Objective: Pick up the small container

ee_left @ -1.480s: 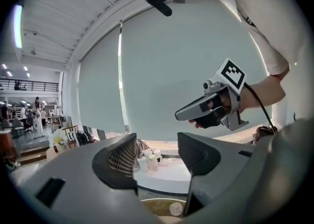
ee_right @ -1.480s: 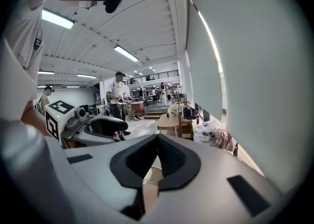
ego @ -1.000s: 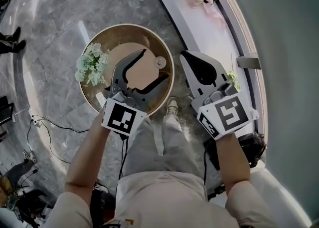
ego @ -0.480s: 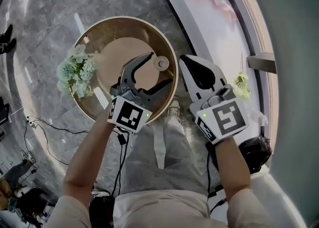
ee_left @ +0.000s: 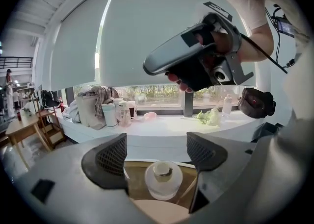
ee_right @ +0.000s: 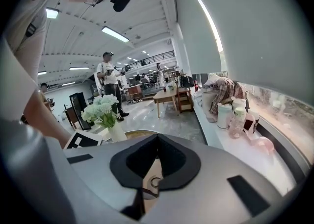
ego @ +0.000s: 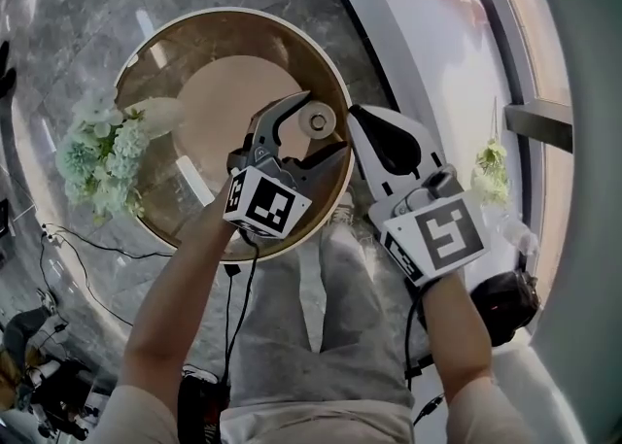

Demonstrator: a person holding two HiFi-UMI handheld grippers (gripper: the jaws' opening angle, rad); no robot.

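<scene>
The left gripper's (ee_left: 158, 154) jaws stand wide apart, having just been opening. The small container (ee_left: 163, 179), a pale round jar with a ring on its lid, sits in the gap between the pads and touches neither. In the head view the container (ego: 317, 122) lies between the two jaw tips of the left gripper (ego: 326, 125). The round table's (ego: 243, 13) gold rim runs close outside the right-hand jaw, so room is tight on that side. Outside the left-hand jaw the tabletop is bare as far as the vase of white flowers (ego: 97, 155), well apart.

The right gripper's (ee_right: 156, 161) jaws are pressed together on nothing. In the head view its tip (ego: 358, 118) is just beside the table rim, with the white window ledge (ego: 428, 63) beyond it.

A second ago both grippers were higher, and the container lay ahead of the left jaw tips rather than between them.

The left forearm reaches over the table's near rim. Both grippers point forward and somewhat down, marker cubes toward the person.
</scene>
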